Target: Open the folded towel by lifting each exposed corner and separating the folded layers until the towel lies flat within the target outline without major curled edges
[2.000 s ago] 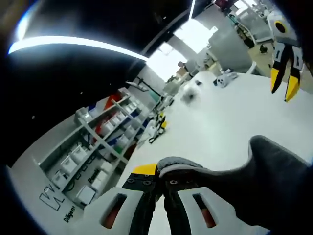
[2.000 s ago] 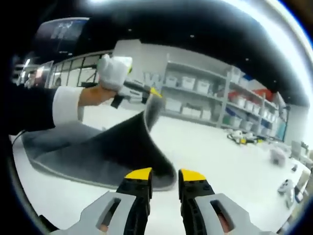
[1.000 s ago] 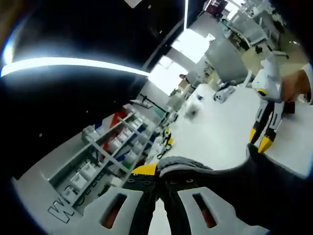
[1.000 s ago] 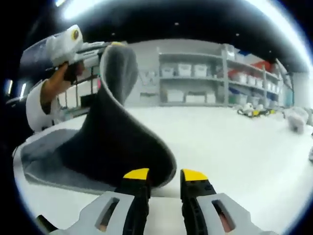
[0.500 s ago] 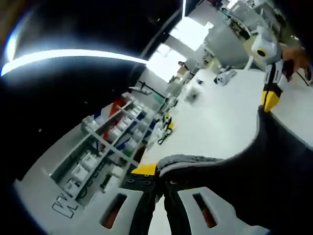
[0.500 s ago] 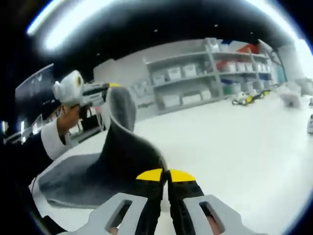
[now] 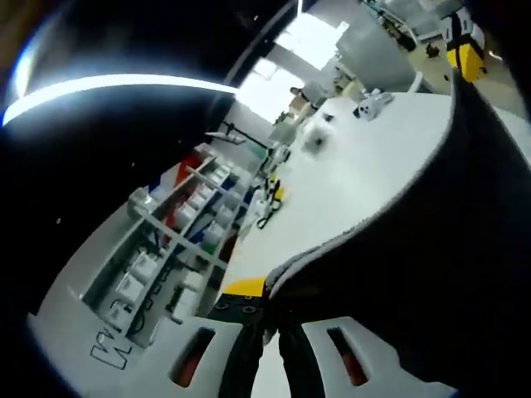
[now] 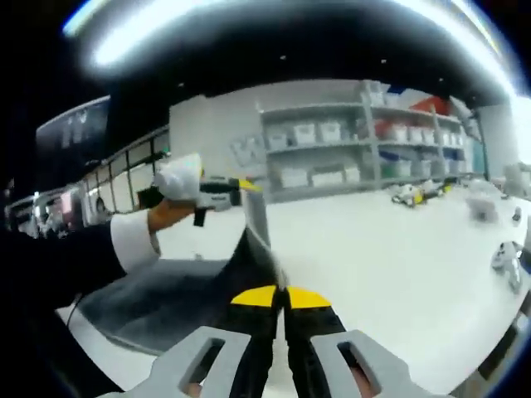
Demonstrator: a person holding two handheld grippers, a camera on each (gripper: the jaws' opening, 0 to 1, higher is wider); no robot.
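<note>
Between my 2 claws, above a white table (image 8: 398,249), a dark grey towel (image 7: 448,232) hangs stretched, held at 2 points. In the left gripper view, my left claw (image 7: 267,292) has its jaws pressed together on a pale-edged corner of the towel, the yellow tip of 1 jaw showing just beside the cloth. From that pinch the fabric sweeps up and away to the right of the claw as a broad dark sheet, reaching the right claw (image 7: 466,60), whose yellow tips show at the far upper end of the cloth. Ahead of the left claw, past the towel's edge, the table runs off to small white objects (image 7: 369,104), with shelving (image 7: 178,228) holding white bins off to the claw's left.

In the right gripper view, my right claw (image 8: 278,296) is clamped on the towel's edge, its yellow tips meeting with the cloth between them. The fabric rises straight ahead of the claw as a thin ridge to the left claw, which a hand (image 8: 170,211) in a white cuff and dark sleeve holds above the table. Down to the left of the right claw, the rest of the towel lies spread on the table. More shelving lines the far wall ahead.
</note>
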